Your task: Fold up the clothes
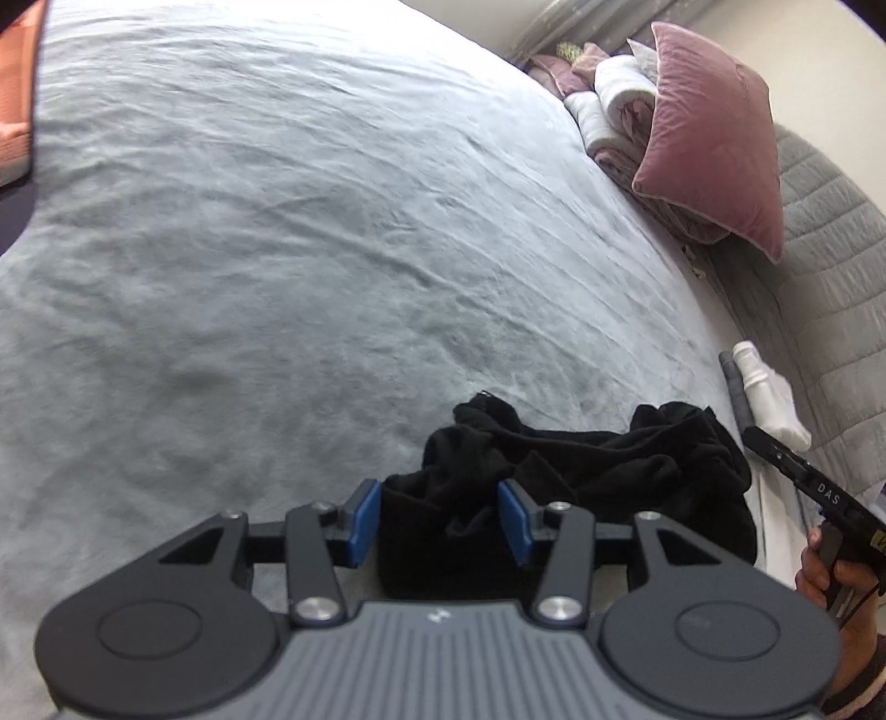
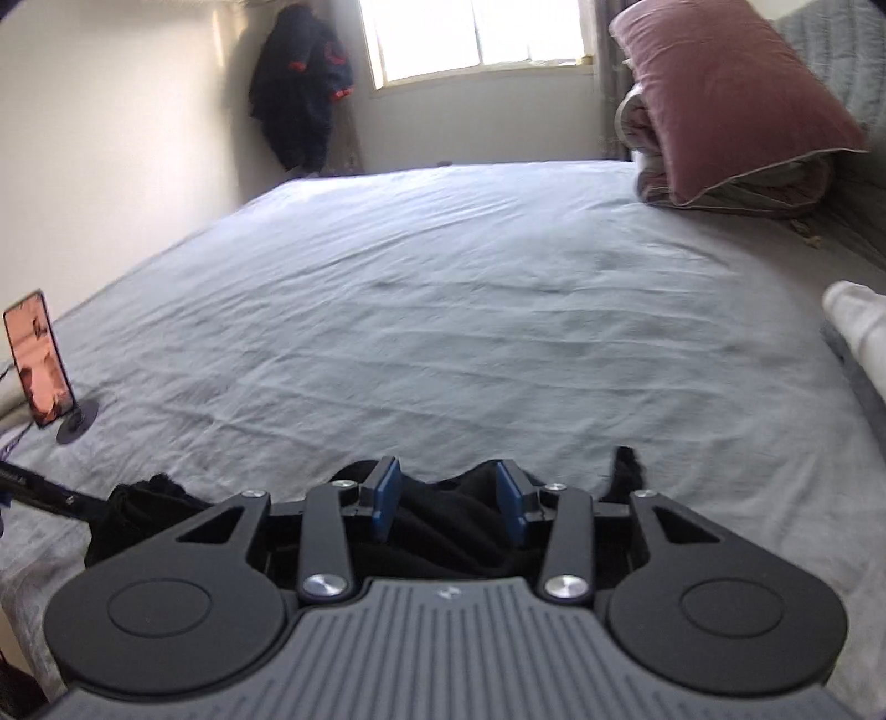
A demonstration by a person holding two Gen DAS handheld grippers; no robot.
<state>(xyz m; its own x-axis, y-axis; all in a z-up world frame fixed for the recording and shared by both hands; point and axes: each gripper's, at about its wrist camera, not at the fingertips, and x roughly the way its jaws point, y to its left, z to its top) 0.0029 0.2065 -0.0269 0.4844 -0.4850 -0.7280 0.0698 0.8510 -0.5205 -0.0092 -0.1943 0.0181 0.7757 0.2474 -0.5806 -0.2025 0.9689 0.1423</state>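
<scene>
Crumpled black garment [image 1: 581, 476] loose between both parted tongs, left [image 1: 440, 520] and right [image 2: 448, 501].

Home bedroom, wide bed [image 2: 443, 288] under grey sheet, pink pillow [image 2: 736, 99], sunlit window [image 2: 476, 39], jacket [image 2: 302, 83] hanging in corner

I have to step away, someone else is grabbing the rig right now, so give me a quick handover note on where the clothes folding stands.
Left gripper: jaws apart, black garment between the blue pads, which do not visibly press on it.
Right gripper: also open, the same black cloth between its pads, not clamped.
The garment lies bunched at the near edge of the grey bed sheet. A white bottle lies beside it, and a pink pillow sits on a bedding pile at the far side.
Done: nothing visibly folded.
Left: probably regrip, spread the garment flat on the sheet, then fold.
</scene>
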